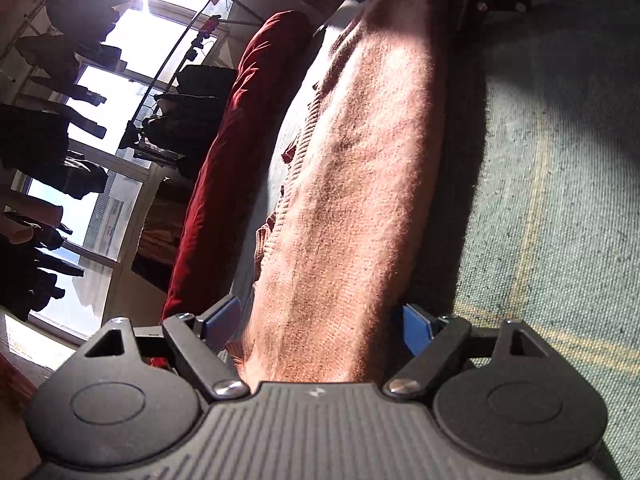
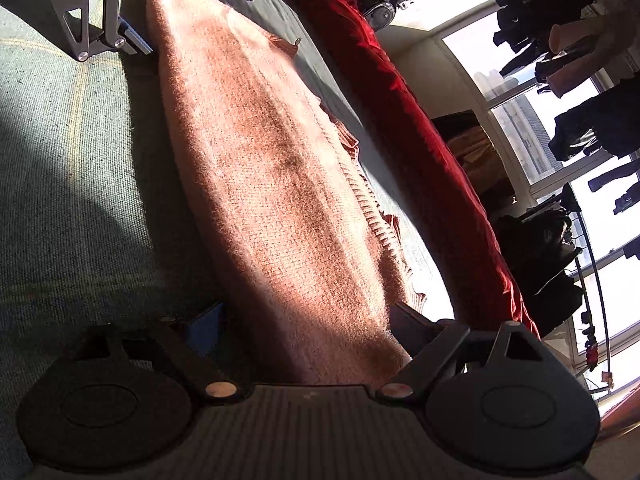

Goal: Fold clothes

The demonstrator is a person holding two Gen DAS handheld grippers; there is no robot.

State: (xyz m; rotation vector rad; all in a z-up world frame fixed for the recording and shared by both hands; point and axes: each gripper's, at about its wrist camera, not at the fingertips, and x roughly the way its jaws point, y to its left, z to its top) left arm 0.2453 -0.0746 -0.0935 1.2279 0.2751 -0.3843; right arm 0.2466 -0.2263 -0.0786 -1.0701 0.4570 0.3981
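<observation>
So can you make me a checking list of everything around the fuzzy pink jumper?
Surface: green woven cover with thin yellow stripes.
Job's things: fuzzy pink knitted jumper, folded into a long strip, lying flat.
Clutter: dark red blanket roll beside the jumper.
Grippers: left gripper and right gripper at opposite ends, jaws wide, jumper between them; grip unclear.
Cables: nothing seen.
Surroundings: bright windows, dark clothes on a rack.

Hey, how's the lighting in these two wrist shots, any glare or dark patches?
Left wrist view: the window is blown out, hanging clothes are silhouettes, and sun rakes the fuzzy pink knitted sweater. Right wrist view: the sweater is sunlit, but a shadow darkens the green woven cloth.
</observation>
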